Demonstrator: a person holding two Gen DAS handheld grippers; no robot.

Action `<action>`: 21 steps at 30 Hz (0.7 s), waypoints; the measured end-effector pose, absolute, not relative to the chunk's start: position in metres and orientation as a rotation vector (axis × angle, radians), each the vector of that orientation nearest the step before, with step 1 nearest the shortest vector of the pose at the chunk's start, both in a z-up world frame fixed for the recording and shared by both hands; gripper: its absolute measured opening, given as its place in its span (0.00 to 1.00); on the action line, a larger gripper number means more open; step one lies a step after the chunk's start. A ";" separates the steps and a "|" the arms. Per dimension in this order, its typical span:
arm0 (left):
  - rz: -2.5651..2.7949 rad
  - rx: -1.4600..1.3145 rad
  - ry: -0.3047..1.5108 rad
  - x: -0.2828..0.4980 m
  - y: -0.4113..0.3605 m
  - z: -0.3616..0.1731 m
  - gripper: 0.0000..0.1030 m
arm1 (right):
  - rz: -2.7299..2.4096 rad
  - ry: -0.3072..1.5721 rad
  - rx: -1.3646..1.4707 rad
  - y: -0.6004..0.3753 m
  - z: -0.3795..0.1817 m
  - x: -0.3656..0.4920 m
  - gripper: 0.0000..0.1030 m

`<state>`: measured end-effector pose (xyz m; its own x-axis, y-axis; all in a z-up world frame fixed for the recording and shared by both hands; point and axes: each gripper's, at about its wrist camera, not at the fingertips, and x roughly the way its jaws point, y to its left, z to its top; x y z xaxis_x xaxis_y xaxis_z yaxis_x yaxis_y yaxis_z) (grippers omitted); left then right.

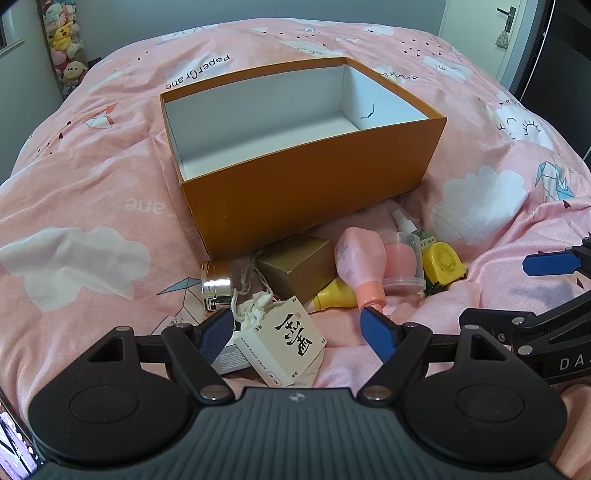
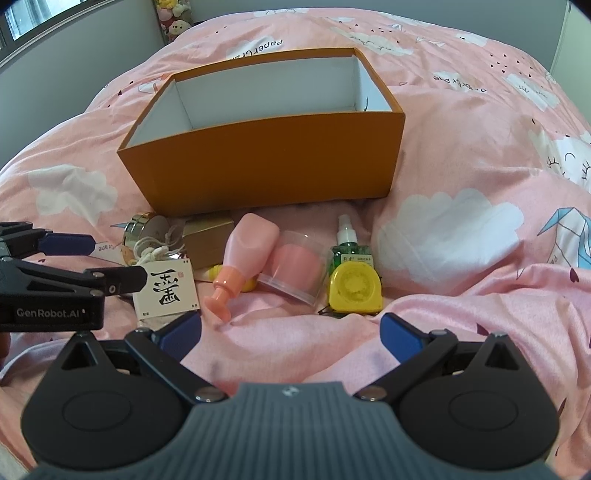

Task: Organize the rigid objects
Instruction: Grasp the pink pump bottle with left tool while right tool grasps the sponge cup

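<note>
An empty orange box (image 1: 306,184) (image 2: 266,166) stands open on the pink bed. In front of it lie a white card box with black characters (image 1: 280,341) (image 2: 166,288), a brown carton (image 1: 295,264) (image 2: 208,236), a pink bottle (image 1: 358,266) (image 2: 243,254), a clear jar with pink contents (image 1: 404,264) (image 2: 295,266), a yellow tape measure (image 1: 443,264) (image 2: 354,288), a green spray bottle (image 2: 349,243) and a gold tin (image 1: 216,284) (image 2: 144,227). My left gripper (image 1: 297,332) is open around the card box. My right gripper (image 2: 291,332) is open, empty, just short of the jar.
A yellow bottle (image 1: 336,297) lies under the pink one. A cloth drawstring pouch (image 1: 255,310) sits by the tin. The bedspread (image 1: 92,206) is rumpled. Plush toys (image 1: 64,40) hang at the far left wall; a door (image 1: 511,22) is far right.
</note>
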<state>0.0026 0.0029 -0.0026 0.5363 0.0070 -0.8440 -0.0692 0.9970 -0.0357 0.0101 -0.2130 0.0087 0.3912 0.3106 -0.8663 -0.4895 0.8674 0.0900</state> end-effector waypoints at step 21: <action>0.044 -0.079 1.003 0.002 0.004 -0.002 0.89 | 0.516 1.054 -0.204 -0.211 0.008 0.009 0.98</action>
<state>0.0024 0.0045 -0.0019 0.5372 0.0005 -0.8434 -0.0735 0.9962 -0.0463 0.0093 -0.2108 0.0081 0.3890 0.3068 -0.8687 -0.4979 0.8633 0.0819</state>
